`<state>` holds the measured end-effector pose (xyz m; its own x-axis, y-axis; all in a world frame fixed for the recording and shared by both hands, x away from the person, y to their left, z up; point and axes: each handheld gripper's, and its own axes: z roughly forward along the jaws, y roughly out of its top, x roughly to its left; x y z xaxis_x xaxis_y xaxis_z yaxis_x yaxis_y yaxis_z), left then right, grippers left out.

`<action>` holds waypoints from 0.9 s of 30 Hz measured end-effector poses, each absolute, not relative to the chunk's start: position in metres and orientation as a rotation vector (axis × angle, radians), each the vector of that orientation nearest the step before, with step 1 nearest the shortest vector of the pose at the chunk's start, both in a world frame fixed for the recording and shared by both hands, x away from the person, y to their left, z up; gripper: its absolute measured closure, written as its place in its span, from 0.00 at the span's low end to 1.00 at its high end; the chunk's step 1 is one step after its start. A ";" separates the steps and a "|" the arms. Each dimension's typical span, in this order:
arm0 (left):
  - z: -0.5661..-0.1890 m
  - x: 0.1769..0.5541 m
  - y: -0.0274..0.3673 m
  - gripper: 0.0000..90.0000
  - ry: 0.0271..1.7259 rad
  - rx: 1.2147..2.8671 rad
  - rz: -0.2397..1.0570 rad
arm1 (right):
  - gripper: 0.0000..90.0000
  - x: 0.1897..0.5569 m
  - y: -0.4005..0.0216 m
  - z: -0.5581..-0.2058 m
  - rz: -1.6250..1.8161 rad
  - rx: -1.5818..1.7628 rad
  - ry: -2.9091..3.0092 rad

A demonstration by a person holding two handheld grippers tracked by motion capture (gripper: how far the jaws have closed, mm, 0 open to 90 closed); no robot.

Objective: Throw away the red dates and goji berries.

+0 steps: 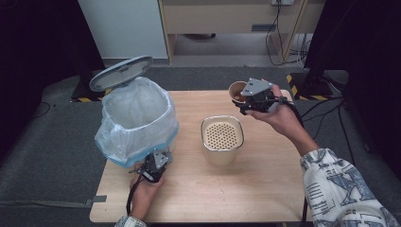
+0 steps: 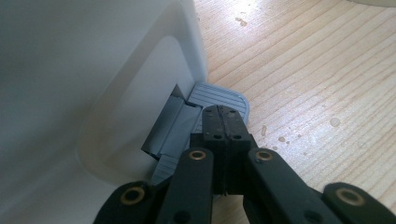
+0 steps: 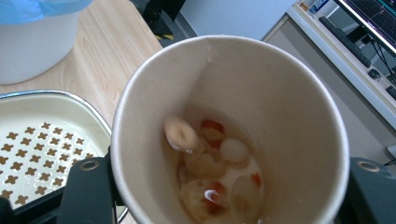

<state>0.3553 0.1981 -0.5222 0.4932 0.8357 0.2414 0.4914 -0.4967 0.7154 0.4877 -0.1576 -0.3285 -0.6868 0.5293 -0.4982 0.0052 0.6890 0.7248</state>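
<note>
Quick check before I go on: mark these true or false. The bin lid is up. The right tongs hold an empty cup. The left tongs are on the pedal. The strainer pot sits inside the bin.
1. The grey lid of the white pedal bin is up: true.
2. The right tongs hold an empty paper cup: false, it holds food scraps in liquid.
3. The shut left tongs press on the grey pedal: true.
4. The cream strainer pot sits inside the bin: false, it stands on the wooden table beside it.

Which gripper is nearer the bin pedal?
Left. The left gripper presses on the pedal at the bin's foot; the right gripper holds a cup across the table.
</note>
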 end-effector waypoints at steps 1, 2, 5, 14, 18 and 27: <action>-0.522 0.355 0.198 1.00 1.087 2.167 0.785 | 0.37 0.487 -0.156 -0.329 0.926 0.399 2.177; -0.522 0.355 0.198 1.00 1.088 2.167 0.785 | 0.37 0.485 -0.153 -0.330 0.931 0.385 2.181; -0.522 0.355 0.198 1.00 1.087 2.168 0.788 | 0.37 0.483 -0.150 -0.331 0.937 0.365 2.192; -0.522 0.355 0.198 1.00 1.088 2.168 0.786 | 0.37 0.482 -0.148 -0.333 0.930 0.366 2.188; -0.522 0.355 0.198 1.00 1.089 2.167 0.785 | 0.37 0.479 -0.145 -0.334 0.913 0.337 2.183; -0.522 0.355 0.198 1.00 1.089 2.167 0.785 | 0.37 0.472 -0.139 -0.333 0.797 0.230 2.145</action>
